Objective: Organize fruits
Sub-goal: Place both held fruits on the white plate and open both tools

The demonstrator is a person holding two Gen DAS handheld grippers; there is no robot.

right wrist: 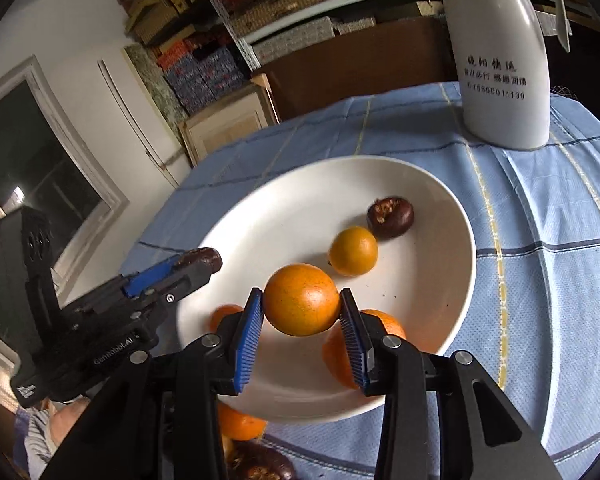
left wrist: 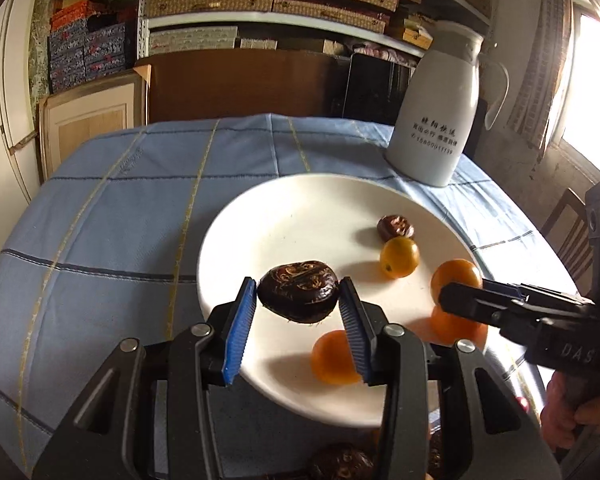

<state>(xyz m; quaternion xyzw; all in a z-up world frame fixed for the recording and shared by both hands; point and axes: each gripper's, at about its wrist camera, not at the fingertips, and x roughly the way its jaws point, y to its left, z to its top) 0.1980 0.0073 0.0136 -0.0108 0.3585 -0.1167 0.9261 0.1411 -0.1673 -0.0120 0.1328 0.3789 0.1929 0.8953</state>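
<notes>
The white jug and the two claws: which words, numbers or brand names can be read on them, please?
"15860011139": white jug, bottom printed line; some digits are uncertain.
The two lines of Chinese characters above that number: too blurred to read surely.
"Genrobot.AI": body of the left claw, in the right wrist view.
"DAS": body of the right claw, cut off at the picture's edge.

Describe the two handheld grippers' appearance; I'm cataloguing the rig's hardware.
Both are matte black with angular linkage arms and round silver pivot bolts. The left gripper and right gripper each carry ribbed blue pads on their fingers. The left body bears white "GenRobot.AI" lettering; the right shows "DAS". No cables visible.
</notes>
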